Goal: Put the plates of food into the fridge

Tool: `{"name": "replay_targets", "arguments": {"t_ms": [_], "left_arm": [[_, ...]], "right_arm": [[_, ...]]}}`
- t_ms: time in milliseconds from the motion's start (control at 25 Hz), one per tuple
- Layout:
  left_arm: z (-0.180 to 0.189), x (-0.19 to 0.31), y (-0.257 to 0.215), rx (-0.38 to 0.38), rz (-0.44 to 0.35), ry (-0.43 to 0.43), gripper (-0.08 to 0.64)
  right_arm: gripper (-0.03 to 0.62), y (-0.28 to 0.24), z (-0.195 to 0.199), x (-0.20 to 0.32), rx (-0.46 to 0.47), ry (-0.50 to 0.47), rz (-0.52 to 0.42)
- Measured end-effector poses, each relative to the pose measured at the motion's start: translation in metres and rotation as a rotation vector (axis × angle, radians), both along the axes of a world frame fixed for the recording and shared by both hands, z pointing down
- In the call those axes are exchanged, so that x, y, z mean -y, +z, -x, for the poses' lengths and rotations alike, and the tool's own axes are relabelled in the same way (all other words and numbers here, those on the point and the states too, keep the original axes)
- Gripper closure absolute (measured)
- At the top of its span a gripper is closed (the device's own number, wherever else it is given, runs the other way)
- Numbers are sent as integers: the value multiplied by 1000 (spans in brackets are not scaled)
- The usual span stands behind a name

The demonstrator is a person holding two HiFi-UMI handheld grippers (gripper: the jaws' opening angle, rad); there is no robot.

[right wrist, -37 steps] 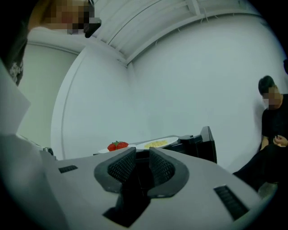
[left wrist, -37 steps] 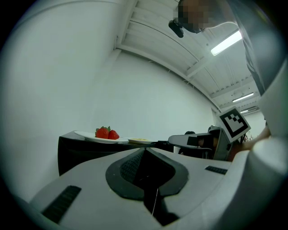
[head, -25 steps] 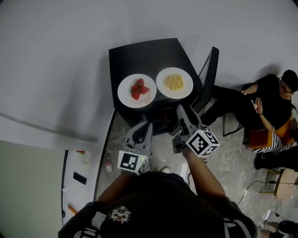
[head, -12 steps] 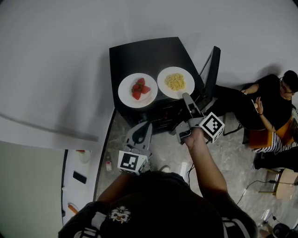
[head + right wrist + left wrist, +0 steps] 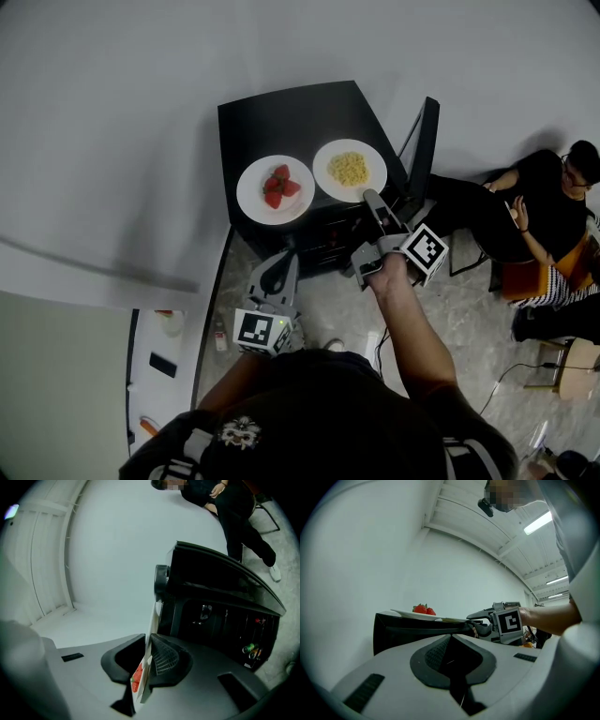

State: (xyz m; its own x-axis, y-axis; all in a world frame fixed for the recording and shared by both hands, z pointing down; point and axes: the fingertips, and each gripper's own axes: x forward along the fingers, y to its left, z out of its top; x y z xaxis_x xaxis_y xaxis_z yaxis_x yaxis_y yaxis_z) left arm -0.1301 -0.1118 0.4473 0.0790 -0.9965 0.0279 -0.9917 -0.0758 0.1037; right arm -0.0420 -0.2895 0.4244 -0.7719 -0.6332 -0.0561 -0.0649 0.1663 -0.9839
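Noodle plate [image 5: 350, 170]: on top of the fridge [image 5: 281, 117], right side, close to the front edge. By my reading it is gripped but not yet lifted.
Berry plate [image 5: 274, 188]: on the same top, just left of the noodle plate, with the two rims close together.
Right tool [image 5: 369, 197]: its jaws have just been closing and now pinch the noodle plate's near rim, one above and one below. Only the thin edge sits between the pads.
Left tool [image 5: 284, 259]: jaws fully together with nothing in them. It hangs low in front of the fridge, apart from both plates.
Door [image 5: 424, 141]: appears to stand open at the fridge's right.
Risk, tilt: a one-sided rim grip leaves the far side unsupported, so the plate could droop and shed noodles.
Risk, slip: the smooth rim may slide out of the pads during a quick lift or turn.
Risk, knock: dragging the plate instead of lifting it could shove the berry plate.
Risk, entry: lowering the plate around the front edge, it may strike the fridge top or the door.
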Motion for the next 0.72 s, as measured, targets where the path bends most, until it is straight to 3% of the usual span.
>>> {"name": "replay_targets", "arguments": {"t_ms": [720], "left_arm": [[5, -2, -2, -10, -7, 2, 537]], "right_arm": [[561, 2, -14, -9, 33, 43, 28]]}}
